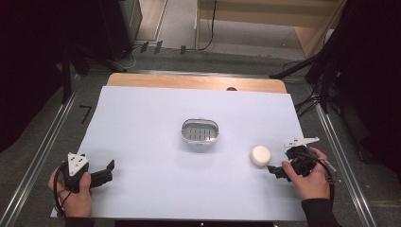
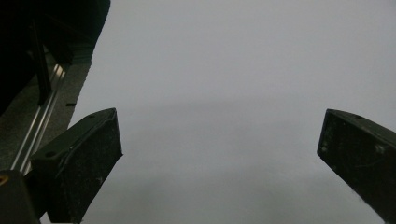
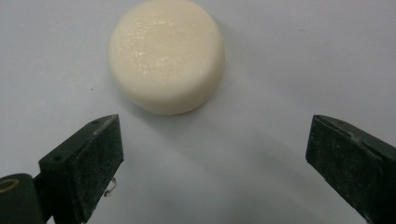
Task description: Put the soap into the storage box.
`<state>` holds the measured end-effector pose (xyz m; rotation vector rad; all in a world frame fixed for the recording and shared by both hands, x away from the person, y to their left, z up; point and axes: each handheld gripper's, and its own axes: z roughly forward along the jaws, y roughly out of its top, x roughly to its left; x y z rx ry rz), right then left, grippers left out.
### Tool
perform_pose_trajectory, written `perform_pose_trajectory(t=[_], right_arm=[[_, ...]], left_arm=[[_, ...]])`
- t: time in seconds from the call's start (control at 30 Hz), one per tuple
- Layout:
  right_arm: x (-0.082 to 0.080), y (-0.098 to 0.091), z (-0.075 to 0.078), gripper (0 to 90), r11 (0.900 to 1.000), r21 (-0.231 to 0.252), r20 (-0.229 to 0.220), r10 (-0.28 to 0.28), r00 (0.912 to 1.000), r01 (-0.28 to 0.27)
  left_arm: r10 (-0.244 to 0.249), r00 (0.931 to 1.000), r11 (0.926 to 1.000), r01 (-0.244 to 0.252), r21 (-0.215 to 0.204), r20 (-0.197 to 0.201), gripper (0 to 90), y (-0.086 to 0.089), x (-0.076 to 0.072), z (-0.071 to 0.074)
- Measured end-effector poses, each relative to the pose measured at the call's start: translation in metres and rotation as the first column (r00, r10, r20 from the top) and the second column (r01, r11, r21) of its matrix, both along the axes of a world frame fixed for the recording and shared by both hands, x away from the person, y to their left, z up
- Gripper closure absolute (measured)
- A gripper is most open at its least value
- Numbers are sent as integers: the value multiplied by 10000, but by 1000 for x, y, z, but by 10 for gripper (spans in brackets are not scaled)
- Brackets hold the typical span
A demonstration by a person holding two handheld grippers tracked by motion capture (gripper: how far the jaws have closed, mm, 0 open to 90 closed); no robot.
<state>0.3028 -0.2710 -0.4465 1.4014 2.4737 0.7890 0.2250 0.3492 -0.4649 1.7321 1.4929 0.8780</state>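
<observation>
A round cream-white soap bar lies on the white sheet at the right. My right gripper sits just in front of it, near the table's front right, held by a hand. In the right gripper view the soap bar lies a little beyond the jaws, which stand apart around bare sheet, so my right gripper is open and touches nothing. An oval metal dish with a slotted insert stands at the table's middle. At the front left my left gripper is open, and the left gripper view has nothing between its jaws.
The white sheet covers most of a wooden tabletop. Metal rails run along the left side and the right side. Black stands and cables crowd the far corners.
</observation>
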Motion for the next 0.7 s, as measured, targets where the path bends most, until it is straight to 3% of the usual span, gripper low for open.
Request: perform_pose_trajectory(t=[0.7], right_arm=[[16,23,-3,78,9984,59,-307,569,9979,-568]], left_arm=[[-6,10000,10000,6,33,-39,2,0,0,0]])
